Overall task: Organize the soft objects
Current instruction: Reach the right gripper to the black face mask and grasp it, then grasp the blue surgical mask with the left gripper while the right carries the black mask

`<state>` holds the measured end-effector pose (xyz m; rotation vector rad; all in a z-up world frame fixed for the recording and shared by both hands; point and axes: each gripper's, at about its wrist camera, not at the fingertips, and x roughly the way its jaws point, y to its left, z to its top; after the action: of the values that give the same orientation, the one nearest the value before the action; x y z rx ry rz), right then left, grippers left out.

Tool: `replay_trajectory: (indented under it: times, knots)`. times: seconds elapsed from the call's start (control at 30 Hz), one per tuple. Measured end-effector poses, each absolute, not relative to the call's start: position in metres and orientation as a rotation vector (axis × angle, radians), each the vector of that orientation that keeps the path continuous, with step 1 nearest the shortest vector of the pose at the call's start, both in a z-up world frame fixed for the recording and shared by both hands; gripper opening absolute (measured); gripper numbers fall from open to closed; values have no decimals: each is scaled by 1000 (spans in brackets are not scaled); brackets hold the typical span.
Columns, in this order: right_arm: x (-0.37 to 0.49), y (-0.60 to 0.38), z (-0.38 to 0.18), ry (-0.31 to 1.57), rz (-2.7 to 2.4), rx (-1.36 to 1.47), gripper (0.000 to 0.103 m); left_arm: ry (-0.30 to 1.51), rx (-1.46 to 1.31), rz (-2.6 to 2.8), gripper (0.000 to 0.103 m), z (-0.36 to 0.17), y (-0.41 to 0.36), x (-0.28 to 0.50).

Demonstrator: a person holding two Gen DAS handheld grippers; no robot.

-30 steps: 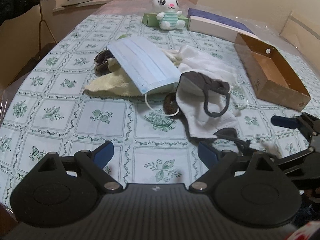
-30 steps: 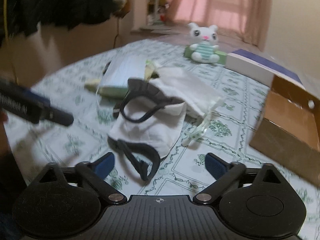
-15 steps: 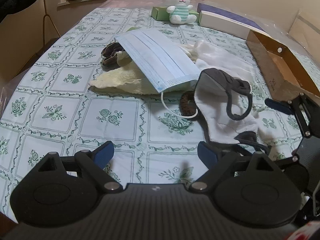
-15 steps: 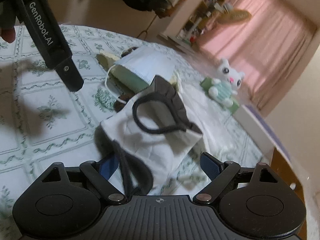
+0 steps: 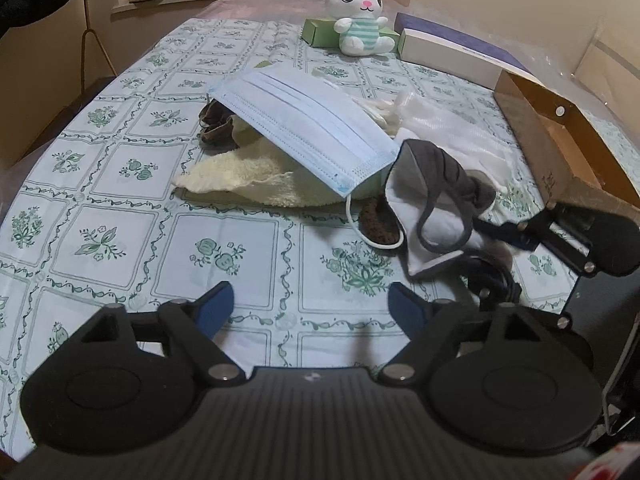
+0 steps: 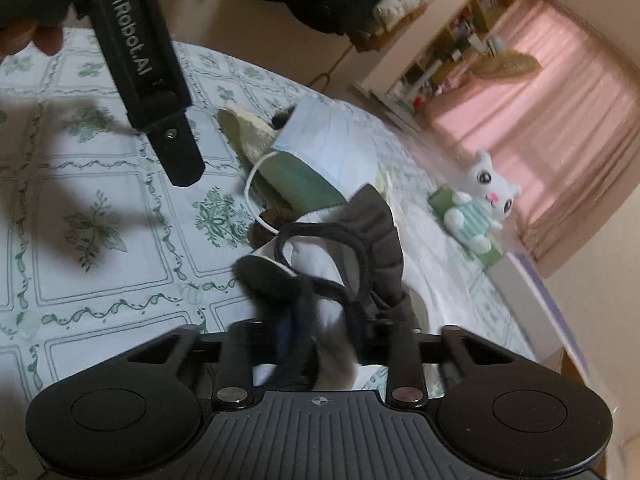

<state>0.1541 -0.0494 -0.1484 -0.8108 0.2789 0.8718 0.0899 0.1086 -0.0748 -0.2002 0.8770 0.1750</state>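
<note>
A grey-and-white cloth mask (image 5: 434,200) (image 6: 360,240) lies at the near right of a pile of soft things. My right gripper (image 6: 320,340) (image 5: 490,258) is closing; its jaws pinch the mask's near end and dark ear loop. Behind it a blue surgical mask (image 5: 304,136) (image 6: 328,136) rests on a cream cloth (image 5: 248,176), with a white cloth (image 5: 452,132) to the right. My left gripper (image 5: 310,308) hovers over bare tablecloth in front of the pile, closing slightly with nothing between its jaws. One of its fingers (image 6: 176,152) shows in the right wrist view.
An open cardboard box (image 5: 536,128) stands at the right edge. A plush bunny (image 5: 360,12) (image 6: 484,208) leans on a green box (image 5: 320,32) at the back, beside a long white-and-purple box (image 5: 452,56). A brown scrunchie (image 5: 378,224) lies under the masks.
The right gripper rolled, came down onto the grey-and-white mask and closed on its near end. The left gripper drew nearer to the pile and its jaws narrowed a little.
</note>
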Motion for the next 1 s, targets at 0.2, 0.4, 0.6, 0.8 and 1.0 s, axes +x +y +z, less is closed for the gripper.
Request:
replay_trajectory:
  times: [0.2,0.4,0.6,0.8,1.0]
  knots:
    - [171,-64,-125,408,886,-530,11,863,-209,159,70,-74,110,97]
    - [191,-90,-84,467,845,-210,10,836,-217,122,67,-68,108,110]
    - [192,-125,-54,496,792,6,10,790,-160,118,59,-63,101,127]
    - [191,-149,-44,527,733,77,10,778,-21,154,44,-72,90,150]
    - [188,-163,-45,537,699,87,10,767,-21,150,3,-72,89,157]
